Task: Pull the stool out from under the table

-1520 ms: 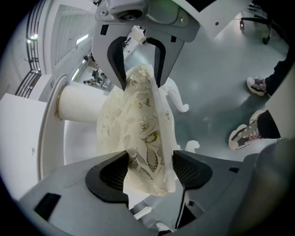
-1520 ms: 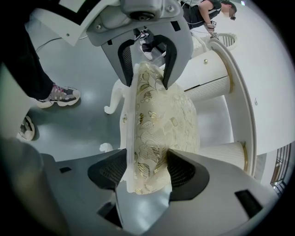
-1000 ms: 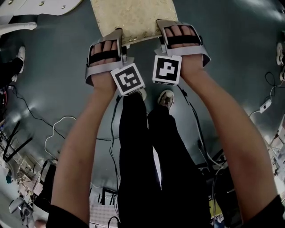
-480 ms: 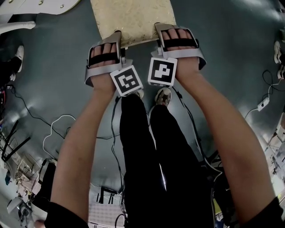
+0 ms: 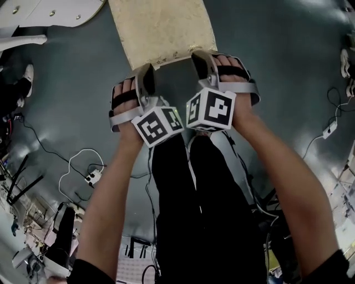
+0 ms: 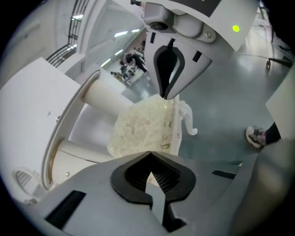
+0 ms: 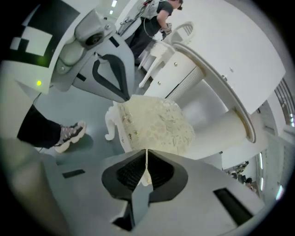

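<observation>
Stool (image 5: 163, 28) seat textured cream cloth, perhaps brocade; floor (image 5: 288, 50) glossy; table (image 5: 44, 8) smooth white

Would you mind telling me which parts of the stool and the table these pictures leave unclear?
Stool legs: in the head view, hidden under its own seat; the left gripper view shows just one leg.
Stool's far end: head view, cut off by the top edge.
Table: head view, cut off at the top-left corner.
</observation>
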`<state>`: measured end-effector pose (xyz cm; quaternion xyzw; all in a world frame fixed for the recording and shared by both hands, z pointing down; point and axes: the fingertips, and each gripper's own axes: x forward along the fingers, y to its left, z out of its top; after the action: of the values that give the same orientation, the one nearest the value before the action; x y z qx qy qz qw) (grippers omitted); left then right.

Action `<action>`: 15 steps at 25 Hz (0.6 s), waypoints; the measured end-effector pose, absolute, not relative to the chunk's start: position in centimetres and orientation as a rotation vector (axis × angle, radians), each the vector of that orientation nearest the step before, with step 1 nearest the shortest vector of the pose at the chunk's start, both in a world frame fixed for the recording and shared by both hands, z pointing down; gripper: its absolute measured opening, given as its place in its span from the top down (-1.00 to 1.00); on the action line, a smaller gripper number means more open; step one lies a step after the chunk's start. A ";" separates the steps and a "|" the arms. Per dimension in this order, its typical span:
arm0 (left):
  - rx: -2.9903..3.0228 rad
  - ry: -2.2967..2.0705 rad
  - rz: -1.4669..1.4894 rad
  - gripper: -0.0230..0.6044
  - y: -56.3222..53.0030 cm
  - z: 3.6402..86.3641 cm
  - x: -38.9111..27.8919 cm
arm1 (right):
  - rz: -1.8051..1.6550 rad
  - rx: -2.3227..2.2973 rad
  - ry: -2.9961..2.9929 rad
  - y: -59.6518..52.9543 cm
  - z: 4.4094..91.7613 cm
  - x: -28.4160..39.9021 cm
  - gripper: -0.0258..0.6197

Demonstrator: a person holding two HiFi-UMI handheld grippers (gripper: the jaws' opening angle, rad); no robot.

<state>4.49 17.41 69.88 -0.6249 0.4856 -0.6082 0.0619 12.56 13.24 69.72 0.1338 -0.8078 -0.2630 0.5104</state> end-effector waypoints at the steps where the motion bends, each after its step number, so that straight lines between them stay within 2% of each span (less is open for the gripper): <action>1: -1.917 1.520 -1.814 0.91 17.6 69.1 4.9 | -0.610 0.334 -1.983 13.5 68.7 12.7 0.88; 6: -2.111 1.848 -1.664 0.91 19.0 65.2 6.6 | -0.432 0.388 -2.169 15.8 63.3 13.6 0.90; 15: -2.290 2.185 -1.126 0.91 19.5 51.8 10.0 | -0.148 0.620 -2.455 15.9 48.1 15.9 0.90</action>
<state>10.02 19.53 51.83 -0.6776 0.6465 -0.3332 -0.1086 15.94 15.88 48.13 0.2335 -0.9239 -0.0556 0.2980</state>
